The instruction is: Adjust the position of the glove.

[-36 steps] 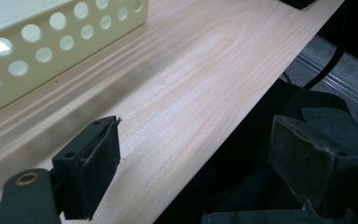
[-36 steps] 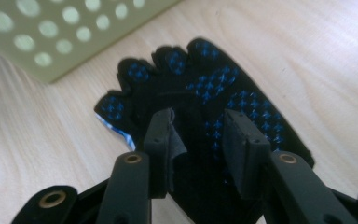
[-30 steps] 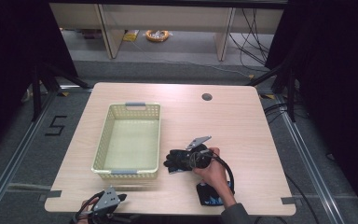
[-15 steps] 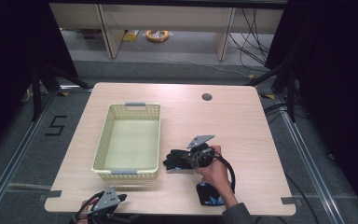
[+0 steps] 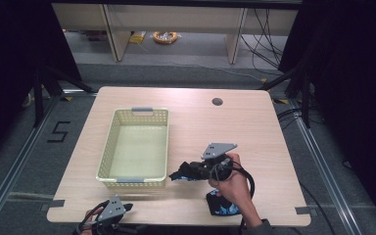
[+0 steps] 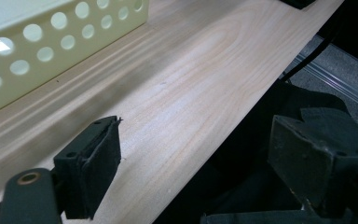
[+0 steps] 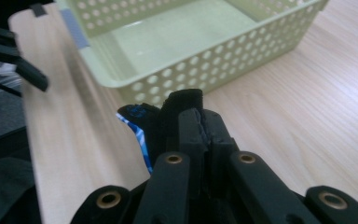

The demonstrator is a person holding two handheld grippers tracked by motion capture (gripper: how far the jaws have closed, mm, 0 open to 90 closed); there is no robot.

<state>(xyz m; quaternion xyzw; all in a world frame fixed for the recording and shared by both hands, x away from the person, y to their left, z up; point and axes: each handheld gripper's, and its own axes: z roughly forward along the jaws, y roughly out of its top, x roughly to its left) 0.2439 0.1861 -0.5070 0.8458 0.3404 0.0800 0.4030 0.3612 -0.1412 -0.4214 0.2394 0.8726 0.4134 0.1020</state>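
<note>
My right gripper point(image 5: 188, 171) hovers just off the near right corner of the pale yellow basket point(image 5: 132, 182), shut on a black cloth with blue print point(image 5: 177, 175). In the right gripper view the jaws point(image 7: 196, 125) are pressed together, the cloth point(image 7: 140, 122) bunched over them and hanging to the left, with the basket point(image 7: 121, 70) just beyond. A second black and blue cloth point(image 5: 223, 205) lies on the table by the person's wrist. My left gripper point(image 5: 108, 215) rests at the table's front edge, open point(image 6: 200, 163) with nothing between its pads, close to the basket wall point(image 6: 51, 46).
The basket holds nothing. The wooden table point(image 5: 245, 132) has a round cable hole point(image 5: 217, 102) near its far edge. Black fabric point(image 6: 261, 186) lies below the table's front edge. Dark curtains flank both sides.
The right gripper has lifted a little with the cloth held in it, staying by the basket's near right corner. The left gripper has not moved.
</note>
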